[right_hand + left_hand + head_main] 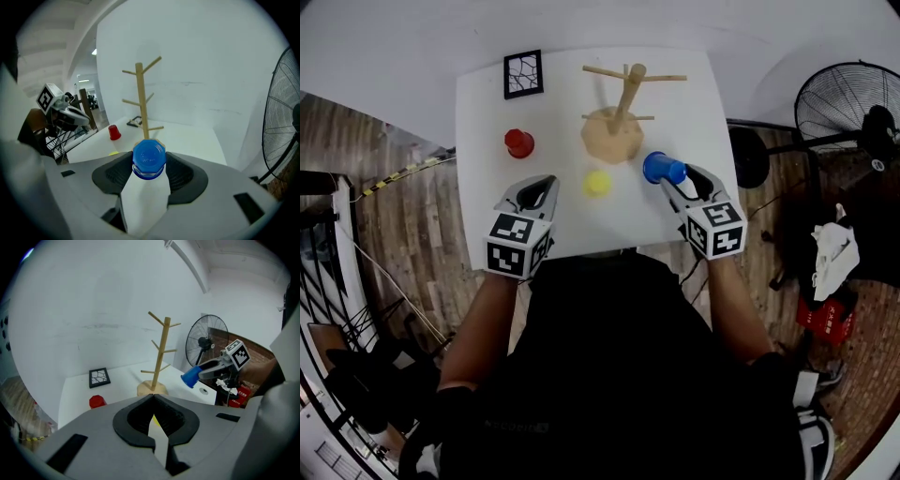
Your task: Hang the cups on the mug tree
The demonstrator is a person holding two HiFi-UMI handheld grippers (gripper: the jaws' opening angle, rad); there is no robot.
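A wooden mug tree stands at the back of the white table, its pegs bare. My right gripper is shut on a blue cup, held in the air to the right of the tree's base; the cup's bottom faces the right gripper view. A yellow cup stands in front of the tree. A red cup stands at the left. My left gripper is shut and holds nothing, near the table's front left. In the left gripper view, tree and red cup lie ahead.
A framed black-and-white picture lies at the table's back left corner. A standing fan is on the floor to the right. Beside it lie a white cloth and a red box. A white wall is behind the table.
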